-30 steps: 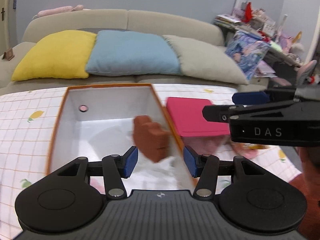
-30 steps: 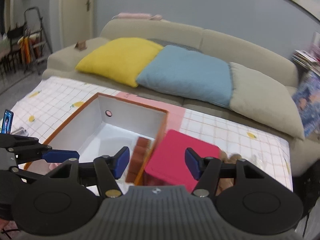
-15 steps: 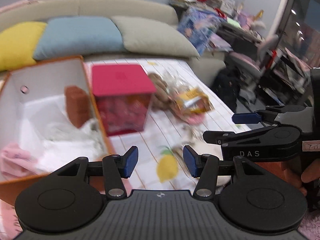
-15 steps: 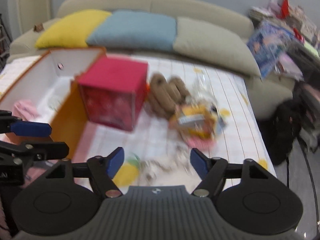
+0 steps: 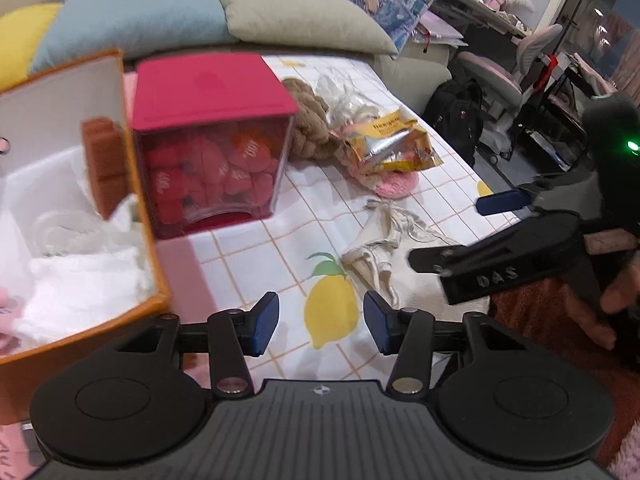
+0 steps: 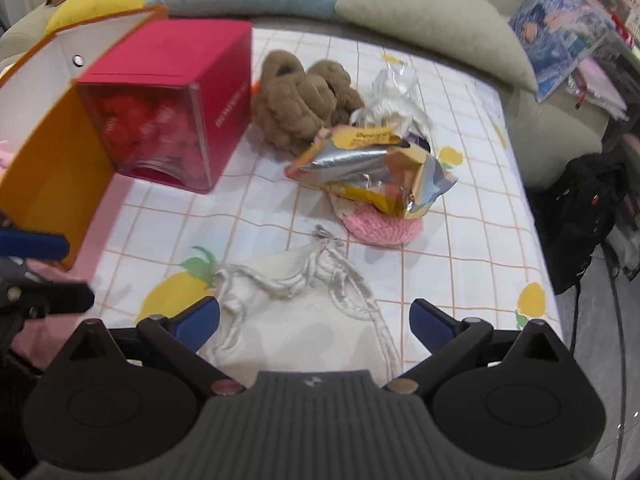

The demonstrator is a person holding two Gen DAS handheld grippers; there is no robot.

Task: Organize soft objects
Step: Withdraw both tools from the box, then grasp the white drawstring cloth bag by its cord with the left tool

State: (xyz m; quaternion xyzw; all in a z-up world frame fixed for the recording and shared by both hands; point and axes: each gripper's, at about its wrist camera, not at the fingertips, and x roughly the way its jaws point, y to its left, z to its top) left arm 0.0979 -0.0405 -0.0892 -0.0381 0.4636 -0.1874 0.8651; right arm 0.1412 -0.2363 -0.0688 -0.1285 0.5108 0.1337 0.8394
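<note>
A cream drawstring cloth bag lies on the lemon-print tablecloth just ahead of my right gripper, which is wide open and empty above it. The bag also shows in the left wrist view. My left gripper is open and empty over a lemon print. An orange box with white walls holds a brown soft block, white cloth and something pink. Brown fluffy slippers, a pink knitted piece and a yellow foil snack bag lie mid-table.
A red box with a clear front, full of red items, stands beside the orange box. A sofa with yellow, blue and grey cushions runs behind the table. A black backpack and cluttered shelves are to the right.
Both grippers swung right, away from the orange box toward the loose items. The right gripper opened wider and now sits over the cream bag. The brown block stays in the box.
</note>
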